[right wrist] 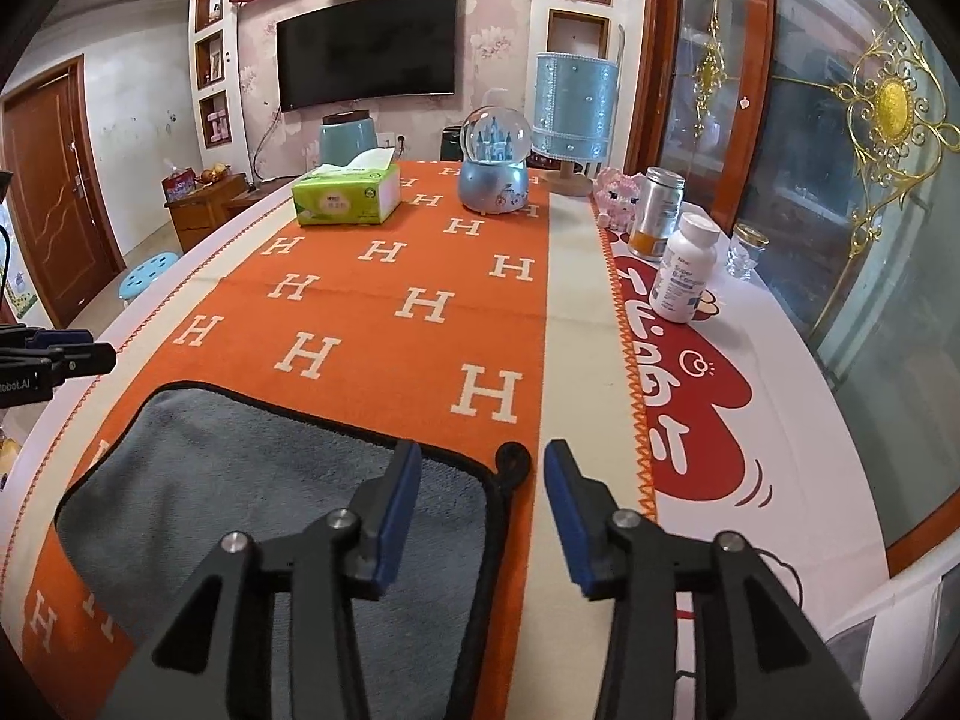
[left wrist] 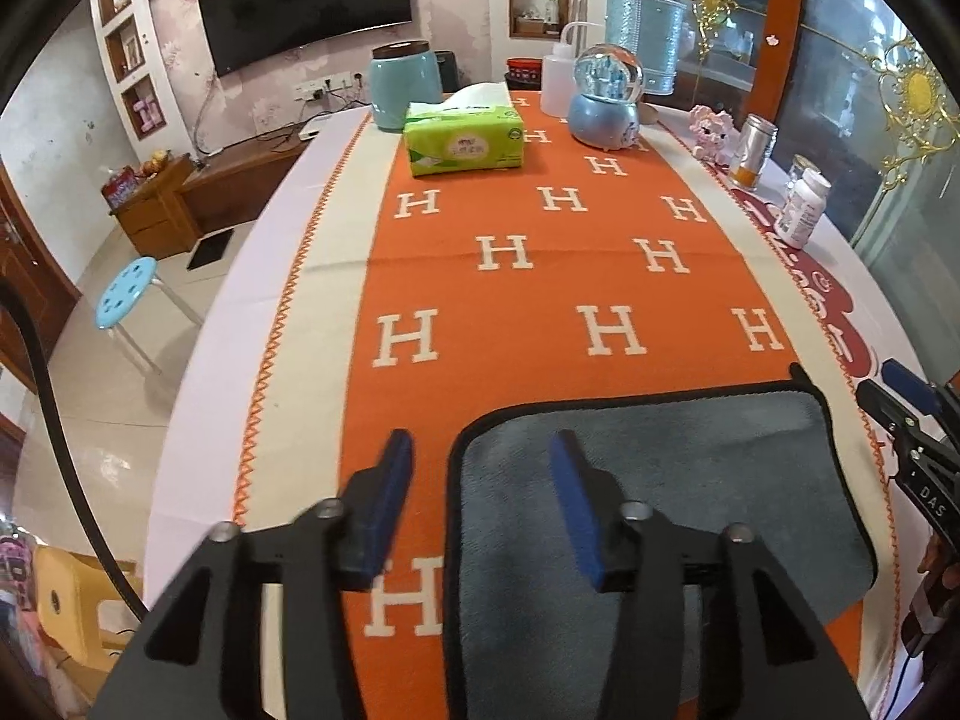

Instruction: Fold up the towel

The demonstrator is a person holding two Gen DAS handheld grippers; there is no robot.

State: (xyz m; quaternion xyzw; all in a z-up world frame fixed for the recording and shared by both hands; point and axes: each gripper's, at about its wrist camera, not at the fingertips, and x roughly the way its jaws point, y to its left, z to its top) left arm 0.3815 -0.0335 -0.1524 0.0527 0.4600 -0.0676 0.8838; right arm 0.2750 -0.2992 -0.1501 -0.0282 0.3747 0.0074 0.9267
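Observation:
A grey towel [left wrist: 708,480] with black edging lies flat on the orange table runner [left wrist: 540,276]; it also shows in the right wrist view [right wrist: 252,480]. My left gripper [left wrist: 480,450] is open and empty, hovering over the towel's far left corner. My right gripper [right wrist: 480,462] is open and empty above the towel's far right corner, where a black hanging loop [right wrist: 513,459] sticks out. The right gripper also shows at the right edge of the left wrist view [left wrist: 900,396]. The left gripper shows at the left edge of the right wrist view [right wrist: 72,348].
A green tissue pack [left wrist: 462,141], a teal jar [left wrist: 405,84], a snow globe [left wrist: 606,99] and a blue lamp [left wrist: 645,45] stand at the table's far end. A white pill bottle [right wrist: 684,267], a can [right wrist: 657,210] and a small glass jar [right wrist: 744,249] stand along the right side.

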